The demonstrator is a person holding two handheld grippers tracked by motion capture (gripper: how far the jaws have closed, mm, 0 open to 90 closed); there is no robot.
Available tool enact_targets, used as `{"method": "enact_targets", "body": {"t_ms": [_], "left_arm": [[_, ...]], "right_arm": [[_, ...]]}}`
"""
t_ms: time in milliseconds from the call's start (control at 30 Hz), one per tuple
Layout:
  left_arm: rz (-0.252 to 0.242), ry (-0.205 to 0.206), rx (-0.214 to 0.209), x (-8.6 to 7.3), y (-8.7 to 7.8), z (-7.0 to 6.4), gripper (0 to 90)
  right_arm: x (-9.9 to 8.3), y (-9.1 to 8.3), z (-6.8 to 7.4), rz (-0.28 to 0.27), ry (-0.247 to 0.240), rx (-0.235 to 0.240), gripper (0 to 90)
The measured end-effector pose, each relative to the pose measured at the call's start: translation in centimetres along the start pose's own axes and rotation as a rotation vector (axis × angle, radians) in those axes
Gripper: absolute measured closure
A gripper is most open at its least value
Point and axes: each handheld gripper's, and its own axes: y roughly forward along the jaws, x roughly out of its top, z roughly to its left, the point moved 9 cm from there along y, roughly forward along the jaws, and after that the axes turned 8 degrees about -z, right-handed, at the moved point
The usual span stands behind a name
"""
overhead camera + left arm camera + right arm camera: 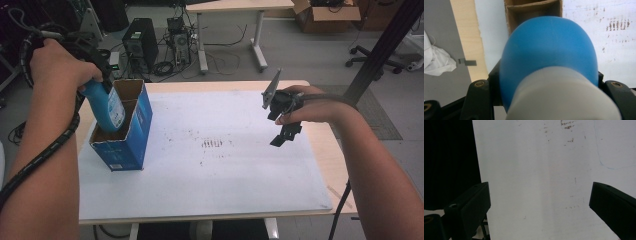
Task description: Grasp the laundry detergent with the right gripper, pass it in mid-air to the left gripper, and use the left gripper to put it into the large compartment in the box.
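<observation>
A blue bottle (106,106) with a pale label stands tilted, its lower end inside an open blue cardboard box (130,142) at the table's left. My left gripper (92,80) is shut on the bottle's upper end, held above the box. In the left gripper view the bottle (549,55) has a white cap end close to the camera, and the box's brown inner walls (534,10) lie beyond it. My right gripper (284,135) hangs open above the white mat at the right, nothing between its jaws. In the right gripper view my right gripper (539,205) stands wide apart over the bare mat.
A white mat (210,165) with brown stains covers most of the wooden table (325,145). Beyond the table are a computer tower (140,42), tangled cables, another desk's legs (257,45) and an office chair (380,62). A black pole (380,50) rises at the right.
</observation>
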Motion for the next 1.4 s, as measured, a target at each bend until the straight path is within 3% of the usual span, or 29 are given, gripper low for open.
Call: {"method": "enact_targets", "body": {"t_ms": [1400], "left_arm": [[0.031,0.031,-0.001,-2.2,10.7,0.2,39.3]], "right_arm": [[-0.4,0.5,0.8,0.002,-0.006,0.003,3.7]]}}
